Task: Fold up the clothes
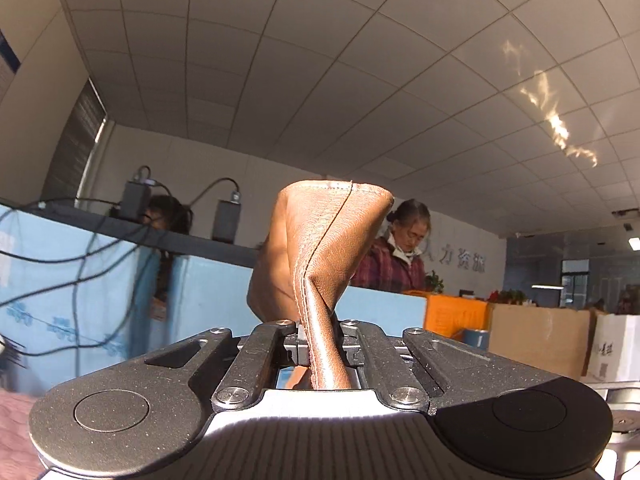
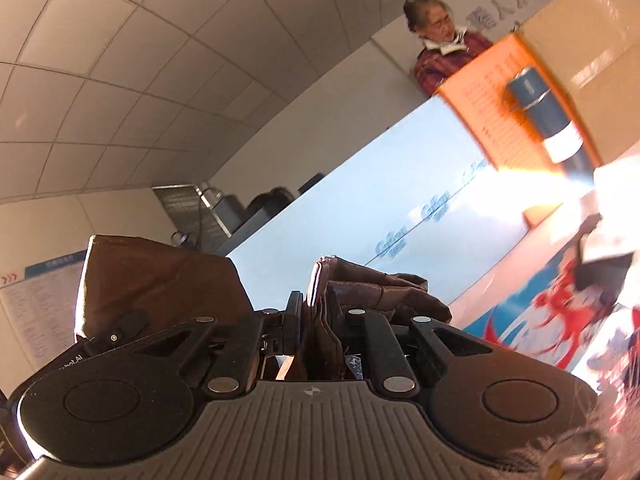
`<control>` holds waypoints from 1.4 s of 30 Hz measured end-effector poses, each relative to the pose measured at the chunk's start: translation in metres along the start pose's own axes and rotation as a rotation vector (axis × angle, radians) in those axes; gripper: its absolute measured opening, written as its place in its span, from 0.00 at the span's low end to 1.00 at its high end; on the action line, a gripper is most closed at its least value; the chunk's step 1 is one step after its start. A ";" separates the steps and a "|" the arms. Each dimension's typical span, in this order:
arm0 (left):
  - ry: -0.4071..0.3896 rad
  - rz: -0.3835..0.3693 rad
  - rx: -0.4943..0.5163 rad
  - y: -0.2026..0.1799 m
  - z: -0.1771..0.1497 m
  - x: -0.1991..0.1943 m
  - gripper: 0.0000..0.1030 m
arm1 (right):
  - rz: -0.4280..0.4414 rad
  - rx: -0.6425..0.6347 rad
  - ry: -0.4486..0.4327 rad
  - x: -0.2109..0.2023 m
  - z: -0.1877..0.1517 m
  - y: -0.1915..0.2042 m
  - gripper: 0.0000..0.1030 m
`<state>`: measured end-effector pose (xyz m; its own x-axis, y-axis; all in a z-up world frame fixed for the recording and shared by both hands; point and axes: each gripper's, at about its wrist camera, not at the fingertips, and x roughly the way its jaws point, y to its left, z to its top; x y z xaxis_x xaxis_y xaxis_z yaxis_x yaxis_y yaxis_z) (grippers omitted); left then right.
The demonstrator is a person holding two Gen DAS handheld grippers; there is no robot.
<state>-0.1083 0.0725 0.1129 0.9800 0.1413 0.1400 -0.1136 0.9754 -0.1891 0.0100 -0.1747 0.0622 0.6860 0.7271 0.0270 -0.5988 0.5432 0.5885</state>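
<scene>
A brown leather-like garment (image 1: 324,248) with stitched seams is held up in the air. My left gripper (image 1: 320,344) is shut on a seamed edge of it, and the cloth stands up past the jaws toward the ceiling. My right gripper (image 2: 318,328) is shut on a bunched, creased part of the same brown garment (image 2: 360,292). Another flap of the garment (image 2: 156,284) hangs to the left of the right gripper, with part of the left gripper (image 2: 120,328) in front of it. Both cameras point upward at the ceiling.
A light blue partition (image 1: 100,280) with cables and black boxes on top stands ahead. A woman in a plaid jacket (image 1: 400,256) stands behind it. Orange and cardboard boxes (image 1: 536,336) and a blue flask (image 2: 548,120) are at the right.
</scene>
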 end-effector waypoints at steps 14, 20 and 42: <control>0.373 -0.101 -0.404 -0.017 -0.101 0.083 0.02 | -0.394 -0.112 -0.181 -0.078 0.060 -0.122 0.09; 0.514 -0.034 -0.361 0.008 -0.118 0.061 0.09 | -0.526 -0.066 -0.115 -0.093 0.037 -0.165 0.09; 0.501 0.103 0.077 0.005 -0.105 0.018 0.94 | -0.503 -0.156 0.153 -0.075 0.079 -0.206 0.88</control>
<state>-0.0744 0.0622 0.0122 0.9187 0.1574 -0.3623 -0.2072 0.9729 -0.1027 0.1145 -0.3747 0.0026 0.8425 0.4081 -0.3515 -0.2748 0.8870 0.3711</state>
